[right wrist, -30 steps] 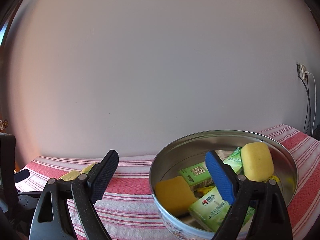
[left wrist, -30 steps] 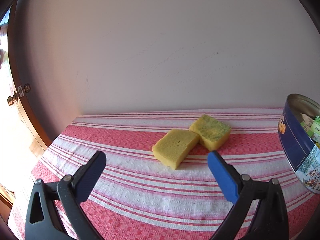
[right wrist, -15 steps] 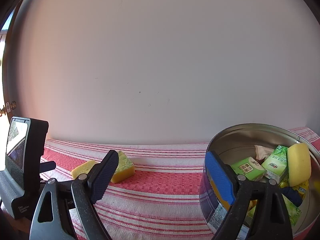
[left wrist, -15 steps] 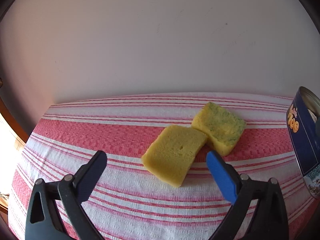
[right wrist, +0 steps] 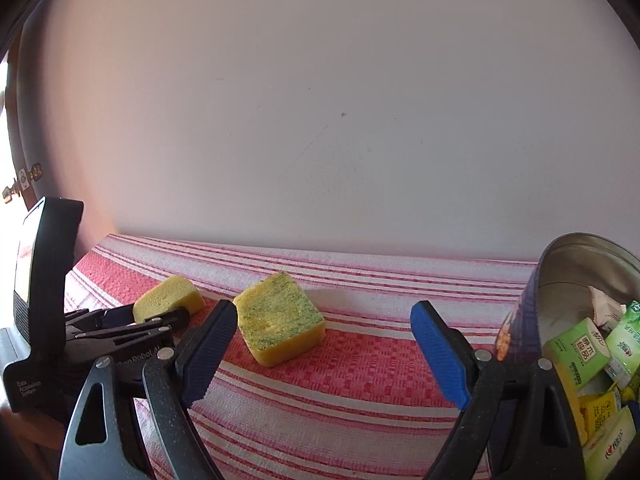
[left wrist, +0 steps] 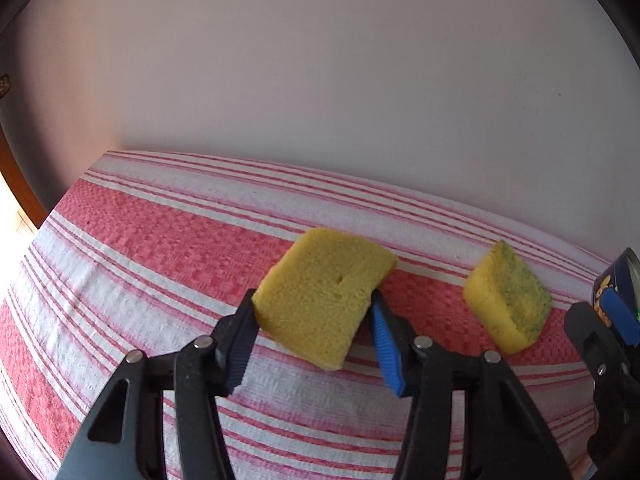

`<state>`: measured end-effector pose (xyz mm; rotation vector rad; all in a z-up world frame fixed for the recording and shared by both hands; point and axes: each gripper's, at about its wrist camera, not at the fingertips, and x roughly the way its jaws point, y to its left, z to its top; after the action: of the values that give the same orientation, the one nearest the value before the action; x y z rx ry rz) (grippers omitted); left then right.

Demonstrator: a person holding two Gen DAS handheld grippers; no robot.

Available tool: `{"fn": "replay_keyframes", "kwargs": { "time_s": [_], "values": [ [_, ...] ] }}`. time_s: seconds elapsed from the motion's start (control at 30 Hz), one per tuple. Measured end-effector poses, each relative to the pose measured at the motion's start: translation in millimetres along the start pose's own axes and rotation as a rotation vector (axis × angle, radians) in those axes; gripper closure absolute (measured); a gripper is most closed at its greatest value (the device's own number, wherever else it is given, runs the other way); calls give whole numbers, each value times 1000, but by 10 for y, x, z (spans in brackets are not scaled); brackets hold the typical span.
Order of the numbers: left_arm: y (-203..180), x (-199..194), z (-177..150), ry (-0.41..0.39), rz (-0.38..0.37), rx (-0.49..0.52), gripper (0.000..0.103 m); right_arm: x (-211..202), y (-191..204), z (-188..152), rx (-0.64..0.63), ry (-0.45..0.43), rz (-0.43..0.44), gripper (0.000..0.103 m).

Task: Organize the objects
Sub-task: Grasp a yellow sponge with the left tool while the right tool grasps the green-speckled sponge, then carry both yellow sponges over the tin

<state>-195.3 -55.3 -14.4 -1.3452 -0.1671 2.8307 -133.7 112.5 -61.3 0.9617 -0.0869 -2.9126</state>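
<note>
You are at the pick-up step of tidying loose things into the round metal tin (right wrist: 580, 272); the tin stands on the red-and-white striped tabletop (left wrist: 160, 248) and already holds green and yellow packets (right wrist: 580, 352). Your left tongs (left wrist: 314, 320) have just been closing, and their dark and blue pads now press both sides of the plain yellow sponge (left wrist: 324, 296), which looks lifted and tilted above the cloth, far to the left of the tin. Your right tongs (right wrist: 320, 340) stand wide apart and hold nothing. Between their two pads, but farther along the tabletop and untouched, lies the green-topped yellow sponge (right wrist: 280, 316), left of the tin and nearer to it than the plain sponge. From the left camera, that green-topped sponge sits just right of the gripped one, with one blue tip of the right tongs showing beyond it against the tin's dark blue side. The next move probably calls for carrying the gripped sponge rightward over the tin's rim and letting it go there, while your right tongs go forward to straddle the green-topped sponge before squeezing. The foam is soft, so a gentle, centred grip should do.
</note>
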Motion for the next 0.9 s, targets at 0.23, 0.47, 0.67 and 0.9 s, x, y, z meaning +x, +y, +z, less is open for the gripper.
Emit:
{"fn": "replay_keyframes", "kwargs": {
  "time_s": [0.23, 0.47, 0.67, 0.9],
  "values": [
    [0, -3, -4, 3, 48, -1, 50, 475, 288, 57, -44, 197, 46, 24],
    [-96, -10, -13, 7, 66, 10, 50, 515, 468, -77, -144, 251, -10, 39],
    [-135, 1, -22, 5, 67, 2, 50, 409, 337, -148, -87, 238, -32, 45],
    [23, -80, -45, -10, 65, -27, 50, -205, 113, -280, 3, 22, -96, 46]
  ]
}}
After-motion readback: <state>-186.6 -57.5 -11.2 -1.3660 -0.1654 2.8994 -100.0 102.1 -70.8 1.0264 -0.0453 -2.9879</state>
